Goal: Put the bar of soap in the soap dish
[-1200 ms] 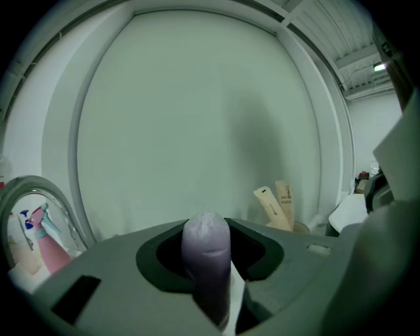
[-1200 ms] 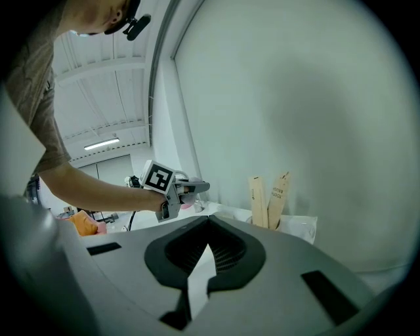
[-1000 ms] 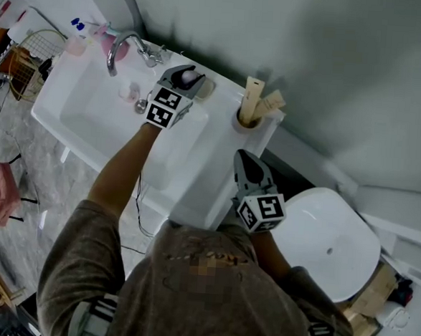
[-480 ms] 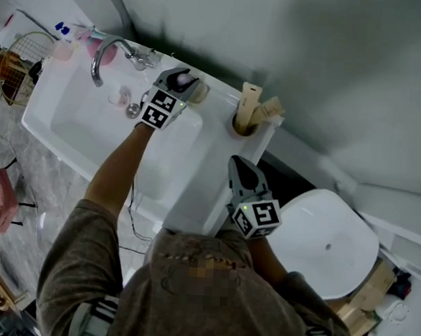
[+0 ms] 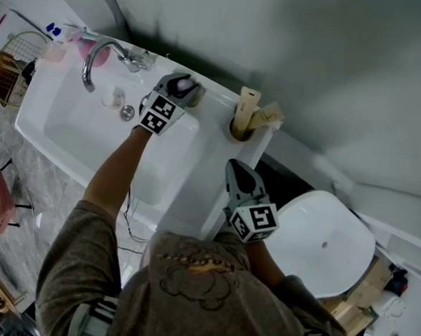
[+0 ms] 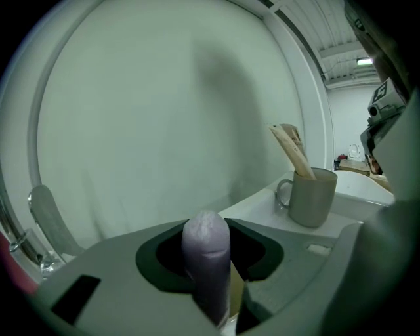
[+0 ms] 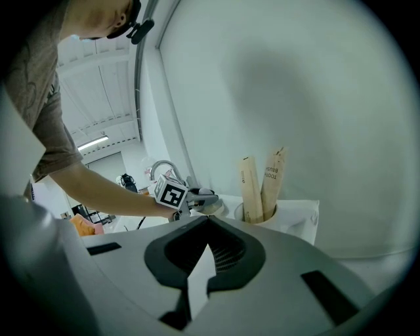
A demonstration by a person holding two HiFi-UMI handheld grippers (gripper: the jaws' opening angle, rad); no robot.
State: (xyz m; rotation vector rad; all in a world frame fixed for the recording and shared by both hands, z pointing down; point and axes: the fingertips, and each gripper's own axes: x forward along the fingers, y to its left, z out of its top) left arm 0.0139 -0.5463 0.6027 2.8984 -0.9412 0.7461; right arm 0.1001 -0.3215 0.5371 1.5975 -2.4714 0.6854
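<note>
Lavender bar of soap point(image 6: 207, 252) stands on edge, clamped in the left gripper point(image 5: 179, 87), seemingly just above the soap dish point(image 7: 214, 208). Recommend lowering until the soap seats in the dish, then releasing. Right gripper point(image 5: 238, 170) is empty, jaws together, well apart.

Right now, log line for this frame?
left gripper: shut on bar of soap | position: over soap dish | right gripper: empty
</note>
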